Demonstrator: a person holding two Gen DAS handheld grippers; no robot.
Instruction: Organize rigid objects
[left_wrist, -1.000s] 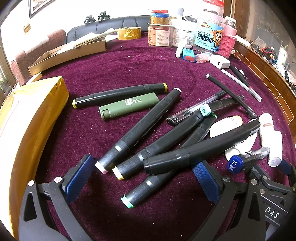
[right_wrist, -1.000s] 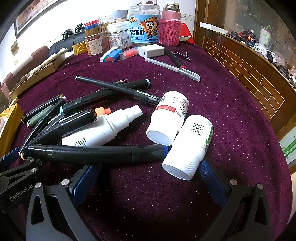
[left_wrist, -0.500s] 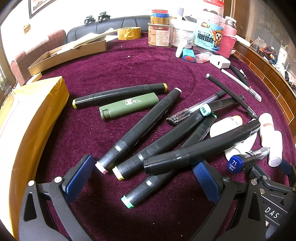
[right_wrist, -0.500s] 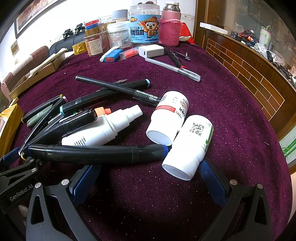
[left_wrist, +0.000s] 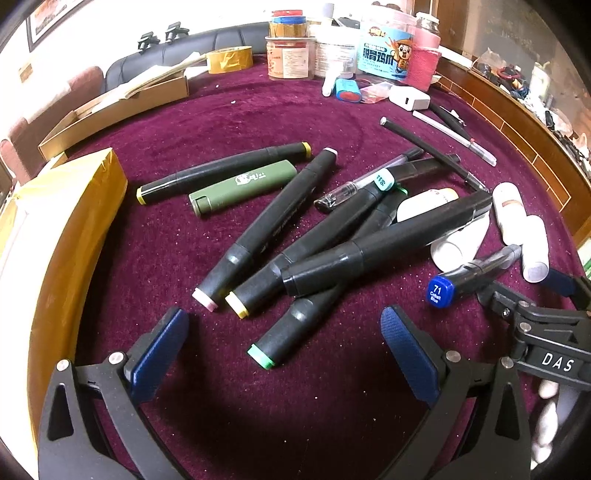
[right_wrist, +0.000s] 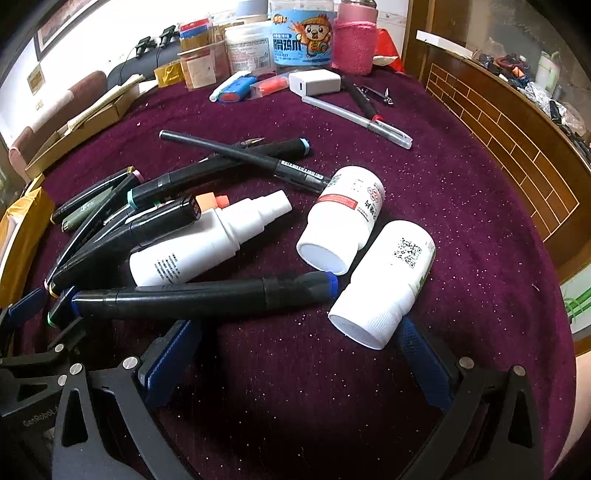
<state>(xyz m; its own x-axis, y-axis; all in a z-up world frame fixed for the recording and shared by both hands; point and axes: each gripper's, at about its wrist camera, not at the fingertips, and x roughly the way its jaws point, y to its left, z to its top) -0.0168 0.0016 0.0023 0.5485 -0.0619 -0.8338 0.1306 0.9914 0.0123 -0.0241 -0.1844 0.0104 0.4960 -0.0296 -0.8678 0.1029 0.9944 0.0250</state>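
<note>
Maroon velvet table (right_wrist: 461, 206), wood-rimmed; jars along far edge. Markers (left_wrist: 258, 236) piled centre-left, white bottles (right_wrist: 384, 288) beside. Bare cloth right. Left gripper (left_wrist: 284, 350), right gripper (right_wrist: 295, 354): jaws spread, empty.

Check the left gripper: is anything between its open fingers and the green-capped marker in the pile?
Nothing visible blocks it. The left gripper is open, and the green-capped marker has its green end pointing into the gap over bare cloth. Farther up, though, a thick black marker lies across its body and could be disturbed when it is lifted.
</note>
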